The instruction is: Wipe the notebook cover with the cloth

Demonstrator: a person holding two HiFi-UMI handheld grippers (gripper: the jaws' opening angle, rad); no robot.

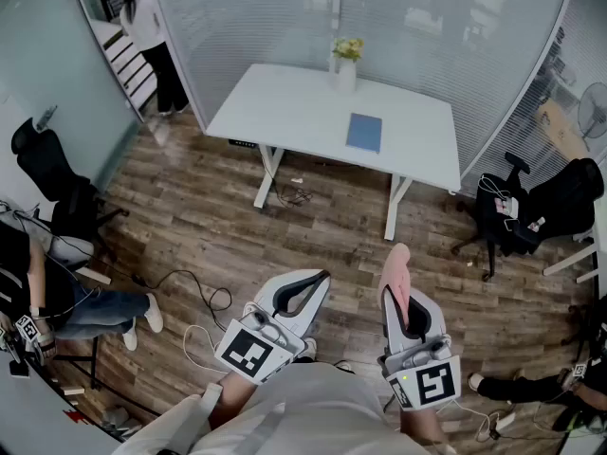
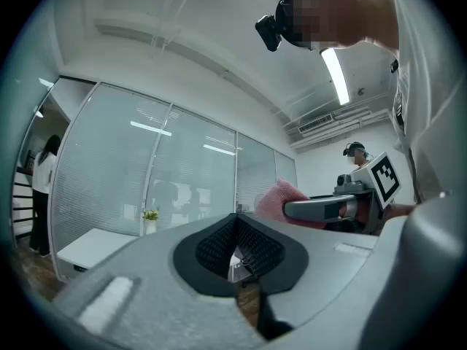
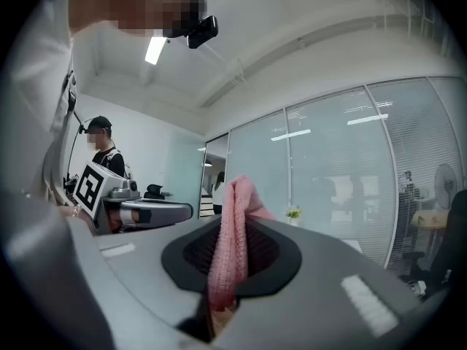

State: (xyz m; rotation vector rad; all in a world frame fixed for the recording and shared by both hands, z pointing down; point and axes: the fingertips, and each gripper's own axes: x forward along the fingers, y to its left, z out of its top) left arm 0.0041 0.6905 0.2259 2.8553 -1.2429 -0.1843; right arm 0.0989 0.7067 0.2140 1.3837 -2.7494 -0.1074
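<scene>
- Desk (image 1: 285, 102): white, standing across the wooden floor (image 1: 237, 235), well apart from us.
- Left gripper (image 1: 318, 278): jaws closed tip to tip, with nothing between them.
- Right gripper (image 1: 398, 292): jaws clamped on the cloth.
- Notebook (image 1: 364, 132): blue, lying flat on the desk's right half, near a vase of flowers (image 1: 346, 64). Its long axis runs roughly away from us. It lies far ahead of both pairs of jaws, somewhat closer to the right gripper's line.
- Cloth (image 1: 396, 263): pink and folded, standing up out of the right jaws.
- Status: we judge that wiping has not begun. The walk to the desk comes first, and the right gripper is better placed to lead.
</scene>
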